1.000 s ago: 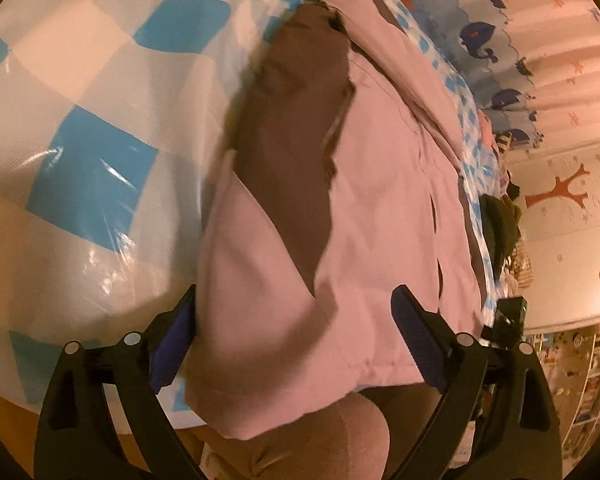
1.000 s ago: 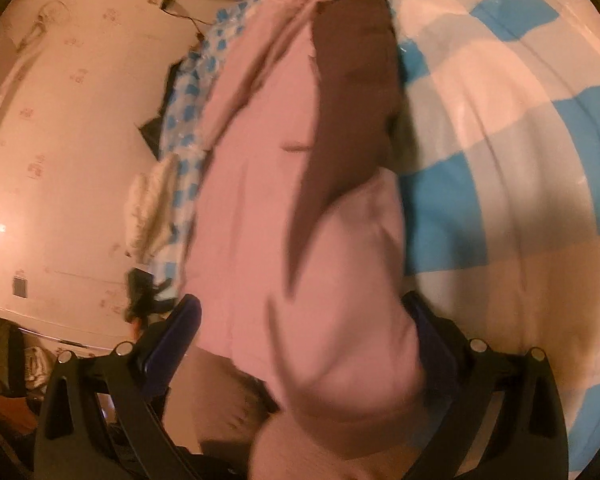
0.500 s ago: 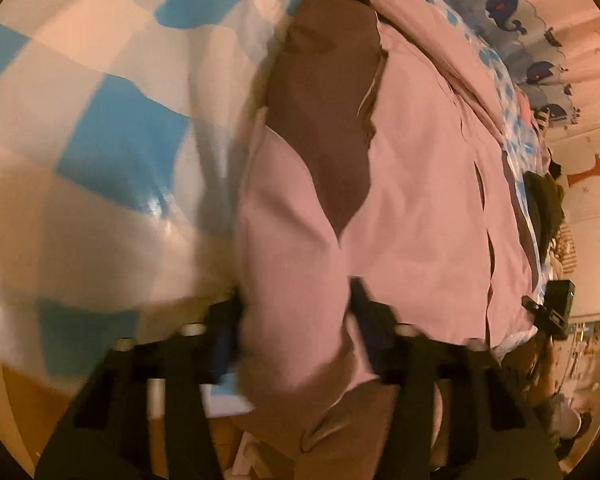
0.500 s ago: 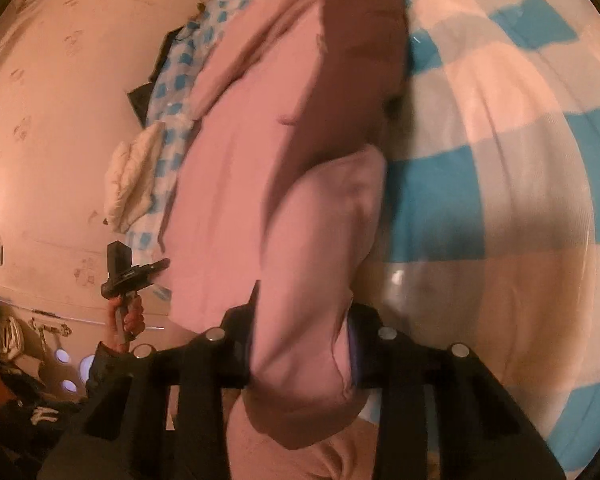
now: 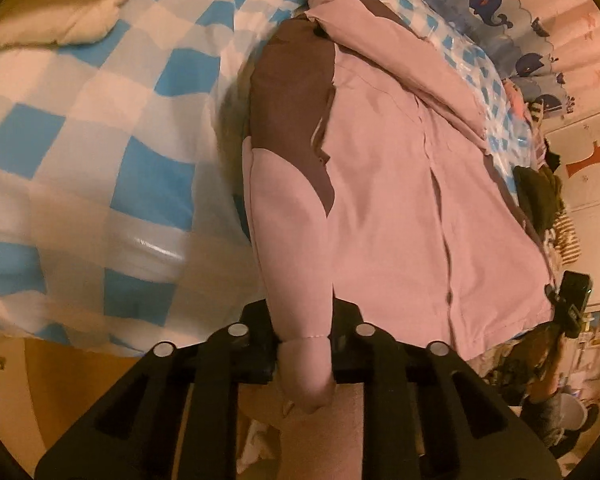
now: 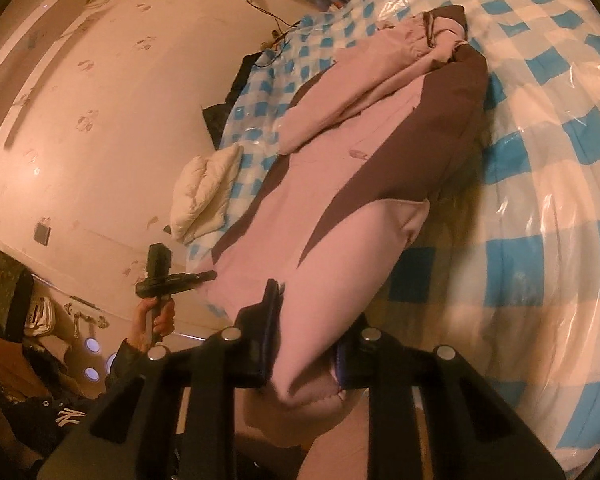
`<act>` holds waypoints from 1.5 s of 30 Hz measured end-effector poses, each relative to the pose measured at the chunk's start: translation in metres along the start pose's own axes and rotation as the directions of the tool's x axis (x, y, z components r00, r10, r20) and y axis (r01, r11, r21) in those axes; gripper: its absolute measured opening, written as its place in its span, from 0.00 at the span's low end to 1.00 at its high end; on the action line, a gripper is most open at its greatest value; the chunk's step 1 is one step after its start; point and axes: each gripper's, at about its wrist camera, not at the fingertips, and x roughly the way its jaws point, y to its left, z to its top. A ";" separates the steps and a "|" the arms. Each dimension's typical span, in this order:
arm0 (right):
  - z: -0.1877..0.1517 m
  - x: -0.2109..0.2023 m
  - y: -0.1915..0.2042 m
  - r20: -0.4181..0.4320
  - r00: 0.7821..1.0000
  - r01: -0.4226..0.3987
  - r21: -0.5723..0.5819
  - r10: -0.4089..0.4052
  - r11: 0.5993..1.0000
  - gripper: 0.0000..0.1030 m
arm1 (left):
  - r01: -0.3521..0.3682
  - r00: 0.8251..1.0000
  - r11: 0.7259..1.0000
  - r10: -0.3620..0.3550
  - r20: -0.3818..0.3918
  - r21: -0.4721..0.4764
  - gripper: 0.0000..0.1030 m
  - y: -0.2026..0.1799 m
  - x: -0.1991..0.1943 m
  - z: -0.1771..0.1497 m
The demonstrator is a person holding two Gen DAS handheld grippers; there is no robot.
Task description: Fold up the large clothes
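Jacket [image 5: 399, 208] on checkered bed [image 5: 100, 128], long axis running from claws toward 12 o'clock, collar far.
Left claw [image 5: 303, 344] pinching hem corner at near edge.
Right claw [image 6: 305, 344] clamped on opposite hem corner, left one visible at its 9 o'clock.
Both equally near; likely next: carry hem toward 12.

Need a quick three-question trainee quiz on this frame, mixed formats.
1. True or false: the left gripper is shut on the pink-and-brown padded jacket.
2. The right gripper grips: A) the cream pillow B) the same jacket C) nothing.
3. Fill in: the jacket lies on a blue-and-white ____ bedcover.

Key: 1 true; 2 B; 3 checked.
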 end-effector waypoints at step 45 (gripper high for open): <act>-0.172 -0.070 -0.036 0.106 0.968 -0.239 0.115 0.228 0.964 0.21 | 0.084 0.987 0.963 -0.115 0.110 0.255 0.12 -0.025 -0.059 -0.179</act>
